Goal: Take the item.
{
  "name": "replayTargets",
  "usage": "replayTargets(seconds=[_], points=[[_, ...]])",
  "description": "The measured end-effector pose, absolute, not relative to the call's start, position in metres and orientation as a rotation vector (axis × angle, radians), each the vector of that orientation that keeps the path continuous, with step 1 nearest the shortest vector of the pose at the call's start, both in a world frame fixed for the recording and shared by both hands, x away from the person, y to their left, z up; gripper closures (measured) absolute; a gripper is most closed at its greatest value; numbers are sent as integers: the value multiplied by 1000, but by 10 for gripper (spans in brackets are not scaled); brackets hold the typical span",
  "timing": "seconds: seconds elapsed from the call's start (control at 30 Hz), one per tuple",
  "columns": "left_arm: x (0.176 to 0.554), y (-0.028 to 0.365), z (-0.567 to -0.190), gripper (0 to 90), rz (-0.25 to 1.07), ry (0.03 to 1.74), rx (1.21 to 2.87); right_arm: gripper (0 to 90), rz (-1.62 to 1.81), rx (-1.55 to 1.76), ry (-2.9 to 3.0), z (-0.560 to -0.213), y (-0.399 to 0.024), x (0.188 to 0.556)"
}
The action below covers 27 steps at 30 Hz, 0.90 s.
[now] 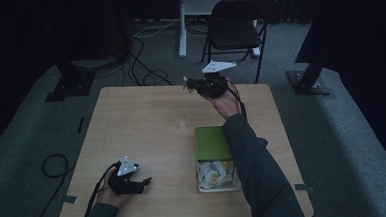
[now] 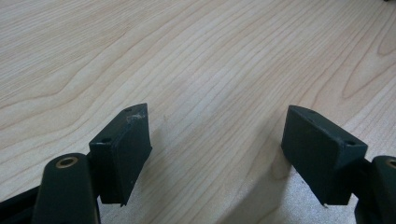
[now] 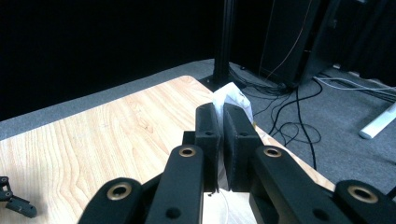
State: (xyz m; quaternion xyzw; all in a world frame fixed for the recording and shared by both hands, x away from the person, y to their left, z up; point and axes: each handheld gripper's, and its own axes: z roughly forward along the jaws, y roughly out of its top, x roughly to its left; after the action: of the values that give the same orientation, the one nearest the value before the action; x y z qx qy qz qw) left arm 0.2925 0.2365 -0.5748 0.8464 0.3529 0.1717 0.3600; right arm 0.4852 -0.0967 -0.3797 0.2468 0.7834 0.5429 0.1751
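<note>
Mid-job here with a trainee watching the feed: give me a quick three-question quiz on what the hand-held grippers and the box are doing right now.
1. True or false: the right hand-held gripper is shut on a small white packet.
2. Multiple choice: the left hand-held gripper is A) clamped on the box lid, B) open, low over bare table, C) lifted above the chair.
3. Fill in: the clear box of packets has a ____ lid lying at its far end.

Key: 1 true; 2 B; 3 green.
</note>
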Motion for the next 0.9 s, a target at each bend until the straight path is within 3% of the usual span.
replayTargets(seconds=[0.9], points=[[292,237,-575,248,443,910,2182,851,1458,697,2297,-397,-73,487]])
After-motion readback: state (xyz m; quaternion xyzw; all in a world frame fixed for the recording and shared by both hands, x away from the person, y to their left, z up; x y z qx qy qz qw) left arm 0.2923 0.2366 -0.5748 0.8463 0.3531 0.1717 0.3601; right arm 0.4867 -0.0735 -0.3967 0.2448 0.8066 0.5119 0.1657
